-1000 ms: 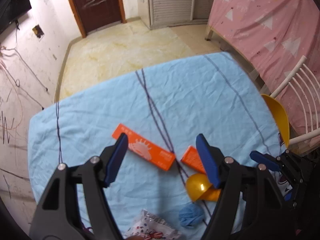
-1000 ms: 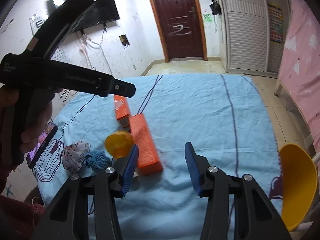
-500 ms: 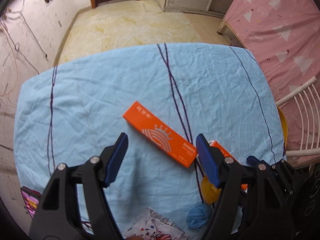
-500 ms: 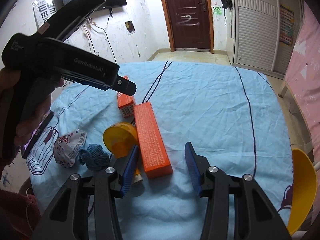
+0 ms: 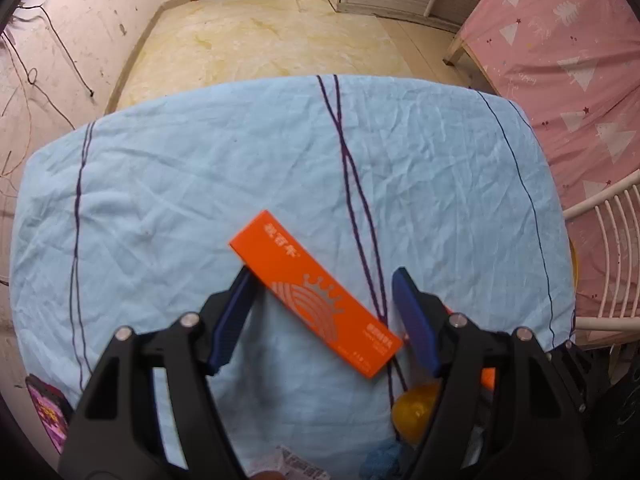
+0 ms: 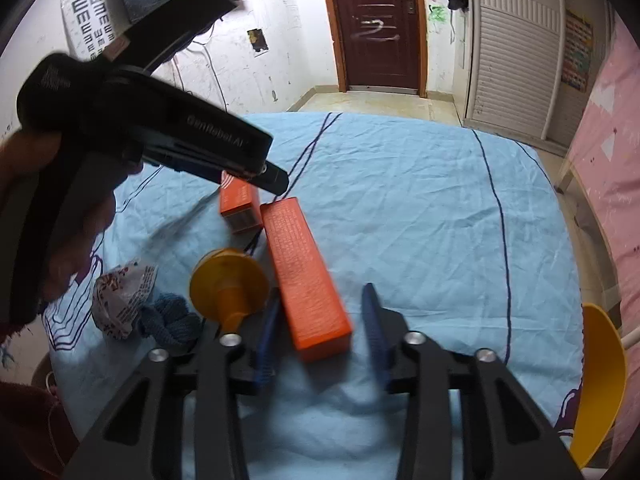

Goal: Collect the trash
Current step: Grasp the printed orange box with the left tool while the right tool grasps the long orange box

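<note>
**Two orange boxes bracketed by the tongs on the blue cloth**

In the right wrist view, the right gripper is seen low over the table, its jaws having just been closing. The near end of a long orange box lies between the blue fingers, but a gap is left on either side, so nothing is pinched. Just left of that box an orange funnel-shaped piece is found, then a blue knitted wad and a crumpled printed wrapper. Farther back, a second orange box is set under the tip of the left gripper's body, which is held by a hand.

In the left wrist view, the left gripper is pointed steeply down, jaws spread. The second orange box is laid diagonally between them; whether the left pad touches its edge cannot be told. Everything is spread on a light blue tablecloth. Beyond the table a tiled floor and a pink bed cover are seen.
</note>
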A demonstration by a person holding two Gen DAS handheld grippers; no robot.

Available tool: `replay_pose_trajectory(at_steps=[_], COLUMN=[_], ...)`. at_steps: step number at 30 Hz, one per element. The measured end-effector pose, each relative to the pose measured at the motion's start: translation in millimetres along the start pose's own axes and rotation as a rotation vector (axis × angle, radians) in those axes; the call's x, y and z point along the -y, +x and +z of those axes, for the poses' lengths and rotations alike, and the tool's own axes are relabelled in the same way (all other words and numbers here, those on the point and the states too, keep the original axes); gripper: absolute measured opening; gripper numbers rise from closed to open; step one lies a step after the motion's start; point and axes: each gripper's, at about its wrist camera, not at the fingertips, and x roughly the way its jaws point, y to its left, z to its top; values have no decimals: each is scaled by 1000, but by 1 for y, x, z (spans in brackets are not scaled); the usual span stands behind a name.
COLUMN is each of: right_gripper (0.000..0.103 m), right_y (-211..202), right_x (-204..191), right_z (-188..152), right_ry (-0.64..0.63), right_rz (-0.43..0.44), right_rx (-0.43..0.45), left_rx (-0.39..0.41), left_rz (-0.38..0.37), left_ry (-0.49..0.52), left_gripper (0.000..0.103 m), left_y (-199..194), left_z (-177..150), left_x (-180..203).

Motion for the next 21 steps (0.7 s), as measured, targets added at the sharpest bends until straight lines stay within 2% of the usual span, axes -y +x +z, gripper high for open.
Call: replay_pose_trajectory(at_steps=[3, 6, 8, 11, 16, 21], right_gripper=[19, 19, 19, 19, 19, 19], right_y=[-1, -2, -4, -8, -22, -38], right_x=[5, 9, 14, 17, 26, 36], right_z=[0, 0, 0, -1, -7, -11], right_ry=[9, 26, 36, 43, 57, 85], right_rz=[4, 23, 31, 35, 29, 9], right_rx=[7, 16, 25, 39, 59, 88], left_rx=[14, 29, 35, 47, 76, 121], left_rz=[10, 22, 13, 20, 32, 49], left_ry=[13, 37, 63, 92, 125, 171], left_gripper=[67, 53, 41, 29, 22, 20], left_y=[2, 2, 1, -1, -9, -25], left_z=[2, 0, 0, -3, -5, -7], left_x=[2, 7, 12, 20, 29, 44])
